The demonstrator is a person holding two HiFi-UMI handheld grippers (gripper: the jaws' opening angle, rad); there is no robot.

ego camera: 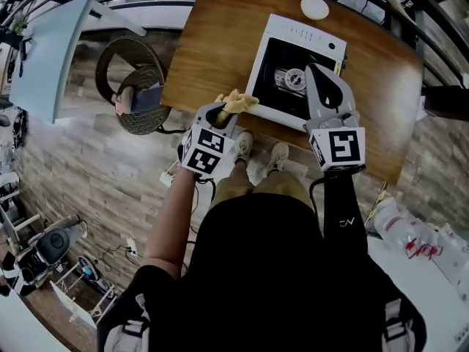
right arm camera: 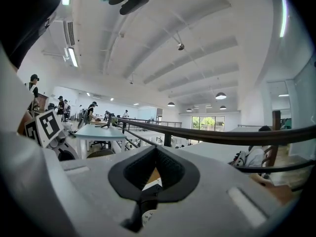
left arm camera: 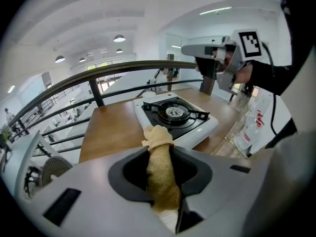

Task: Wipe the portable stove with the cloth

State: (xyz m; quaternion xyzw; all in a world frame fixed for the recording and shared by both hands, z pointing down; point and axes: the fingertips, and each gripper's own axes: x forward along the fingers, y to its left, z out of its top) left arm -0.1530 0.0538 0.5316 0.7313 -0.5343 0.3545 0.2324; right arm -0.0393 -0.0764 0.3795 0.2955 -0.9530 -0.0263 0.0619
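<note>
A white portable stove [ego camera: 270,44] with a black top and a round burner [ego camera: 294,79] sits on the wooden table [ego camera: 212,42]. My left gripper [ego camera: 224,113] is shut on a yellow cloth [ego camera: 239,102], held at the table's near edge, just left of the stove. In the left gripper view the cloth [left arm camera: 160,164] stands up between the jaws, with the stove [left arm camera: 175,115] beyond it. My right gripper [ego camera: 311,70] hovers over the stove's right part, jaws shut and empty. The right gripper view shows only its own closed jaws [right arm camera: 156,154] and a sliver of table.
A small white disc [ego camera: 314,7] lies on the table behind the stove. A dark railing [left arm camera: 113,73] runs behind the table. A wicker chair [ego camera: 135,86] stands to the table's left. Plastic bags [ego camera: 410,233] lie on the floor at the right.
</note>
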